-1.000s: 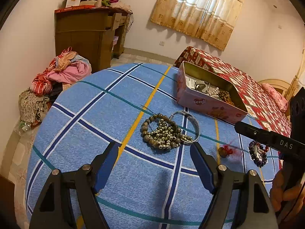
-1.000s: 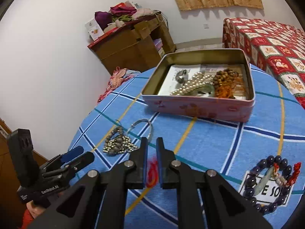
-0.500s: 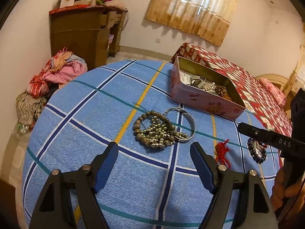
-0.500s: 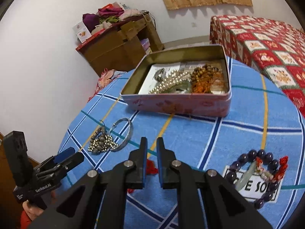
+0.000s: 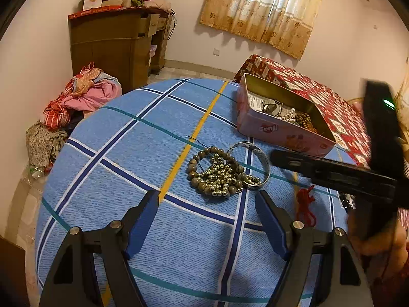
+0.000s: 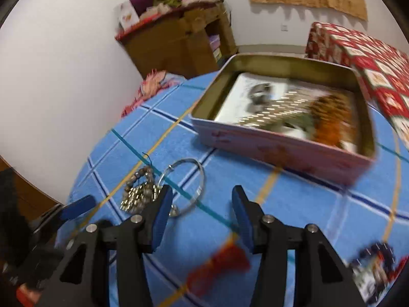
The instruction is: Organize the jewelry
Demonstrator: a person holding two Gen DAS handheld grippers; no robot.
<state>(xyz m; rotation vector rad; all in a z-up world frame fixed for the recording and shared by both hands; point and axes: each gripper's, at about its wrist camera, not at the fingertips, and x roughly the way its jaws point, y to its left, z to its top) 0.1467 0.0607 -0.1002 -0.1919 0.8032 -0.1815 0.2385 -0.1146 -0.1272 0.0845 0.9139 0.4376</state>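
Change: opened since 0.5 s ago, the right gripper [image 6: 202,211], which was pinched on the red tassel charm [image 6: 219,266]; charm now loose on the counter, below and in front of that gripper.
Right gripper: jaws parted, nothing between them; right wrist view blurred, so mid-swing by the look of it, aimed toward the silver bangle [image 6: 188,186].
Left gripper: wide open [image 5: 208,220], nothing held, hovering just short of the bead pile.
Bead pile: brown bead bracelet [image 5: 202,171] with a heap of small metallic beads [image 5: 219,176] inside it, silver bangle [image 5: 255,163] touching on its right side; all on the blue plaid cloth of the counter [image 5: 115,153].
Tin: pink tin box [image 5: 281,130] beyond the pile, lid off, already holding a pearl strand, brown beads and a metal piece.
Also out: dark bead bracelet [image 6: 375,258] on a card, near the counter's right edge.
Step in hand: judged as between picks; charm let go outside the tin, not yet stored.
Next move calls for: 1 loose piece chosen, gripper closed on a thin edge such as the bangle rim, lift clear of the tangled beads, carry over the tin wall.
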